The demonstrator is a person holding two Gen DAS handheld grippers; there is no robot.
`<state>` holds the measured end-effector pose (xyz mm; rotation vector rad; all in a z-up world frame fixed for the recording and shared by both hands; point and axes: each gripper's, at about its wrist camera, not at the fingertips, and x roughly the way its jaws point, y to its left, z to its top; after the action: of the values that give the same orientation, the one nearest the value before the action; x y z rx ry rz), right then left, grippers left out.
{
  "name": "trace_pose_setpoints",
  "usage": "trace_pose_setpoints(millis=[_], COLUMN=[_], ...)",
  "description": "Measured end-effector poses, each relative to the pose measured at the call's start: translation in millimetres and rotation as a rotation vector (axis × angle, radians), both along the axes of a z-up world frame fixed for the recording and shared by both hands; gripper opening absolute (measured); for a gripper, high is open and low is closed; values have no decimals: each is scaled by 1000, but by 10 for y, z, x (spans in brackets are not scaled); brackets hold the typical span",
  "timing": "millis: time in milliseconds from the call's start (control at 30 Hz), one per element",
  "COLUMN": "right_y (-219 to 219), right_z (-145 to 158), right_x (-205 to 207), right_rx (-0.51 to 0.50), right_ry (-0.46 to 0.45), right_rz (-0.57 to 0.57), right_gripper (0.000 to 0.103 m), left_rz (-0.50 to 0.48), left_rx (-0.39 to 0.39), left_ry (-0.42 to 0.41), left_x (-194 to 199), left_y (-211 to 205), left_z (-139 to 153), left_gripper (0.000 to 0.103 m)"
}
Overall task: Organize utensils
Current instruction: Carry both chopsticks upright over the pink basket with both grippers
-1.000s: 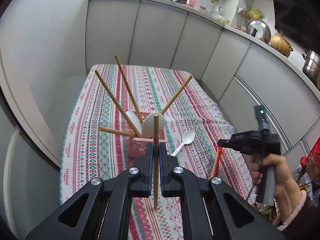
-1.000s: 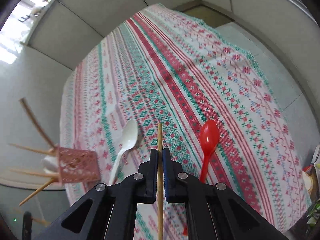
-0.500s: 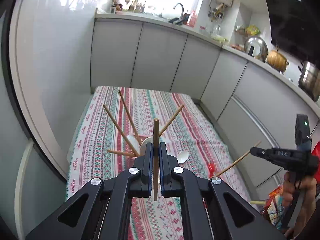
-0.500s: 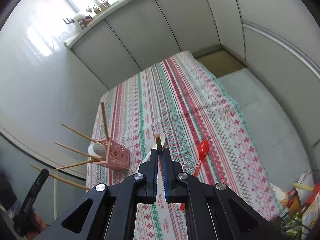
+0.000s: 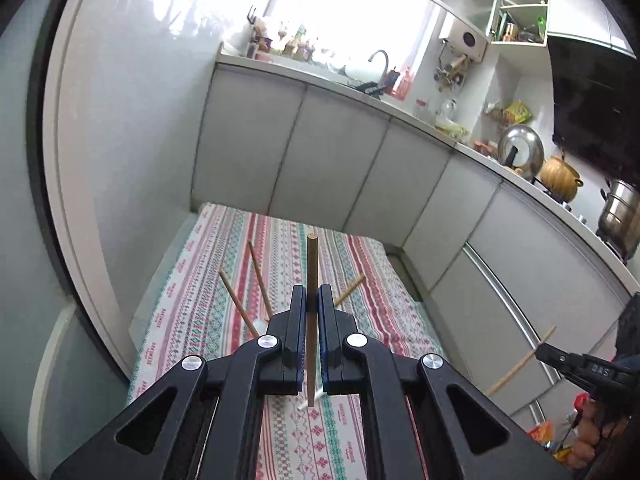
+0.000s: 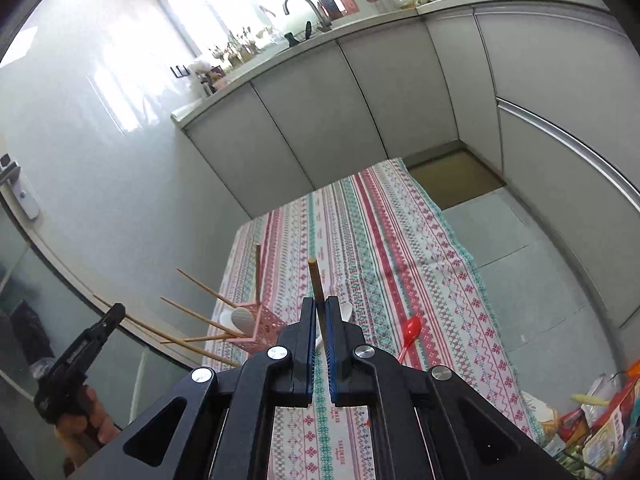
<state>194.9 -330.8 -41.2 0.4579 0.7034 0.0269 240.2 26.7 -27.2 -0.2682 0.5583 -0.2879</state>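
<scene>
Kitchen table under striped cloth [image 6: 372, 240]: left gripper [image 5: 309, 300] and right gripper [image 6: 319, 312] each clamp an upright chopstick [image 5: 311, 280], high above pink holder [image 6: 264, 326], nearer the left.

**Right gripper clamps a chopstick above the striped cloth**

The right gripper [image 6: 320, 312] has its jaws closed on a wooden chopstick [image 6: 316, 280], which leans slightly left as it rises. Below lies the patterned tablecloth [image 6: 384, 240]. A pink holder [image 6: 260, 326] stands at the cloth's left edge, with several chopsticks [image 6: 200, 314] fanning out leftward and one upright. A white spoon [image 6: 346, 310] shows just right of the jaws; a red spoon [image 6: 410, 332] lies farther right. The left gripper [image 6: 114, 314] appears at lower left, gripping another chopstick [image 6: 132, 322].
</scene>
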Motion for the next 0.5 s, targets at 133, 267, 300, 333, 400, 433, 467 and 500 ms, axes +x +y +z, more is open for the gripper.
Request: trace_pose_setpoints(millis=[133,267,300,333,400,433,467,500], right_y=[-17,4,15,26,50,48,50,49], right_z=[49,79,87,88,92,78,72,61], right_x=[8,35,44,57,81,93,101,110], right_rx=[31,50,50,52,54,56,60,65], right_ry=[-19,-36,-37,-37,-38,-38,-37,-35], right_rz=[11,30,33,37,47,48,49,50], right_gripper=[4,4,4,4,4,4,4,4], left_rz=[47,79,81,81,82,84,85,85], left_rx=[55,84,85,84,88,93,100,106], left_ry=[-23,-48,-52,-59,-79,-87,-92,-93], left_x=[99,193,212,225,246,259,272,294], left_y=[-88,-173,-196,-224,-275,-302,-332,-356], left_z=[-7,-5,4,20,44,46,42,32], left_gripper=[5,5,5,5,5,5,5,5])
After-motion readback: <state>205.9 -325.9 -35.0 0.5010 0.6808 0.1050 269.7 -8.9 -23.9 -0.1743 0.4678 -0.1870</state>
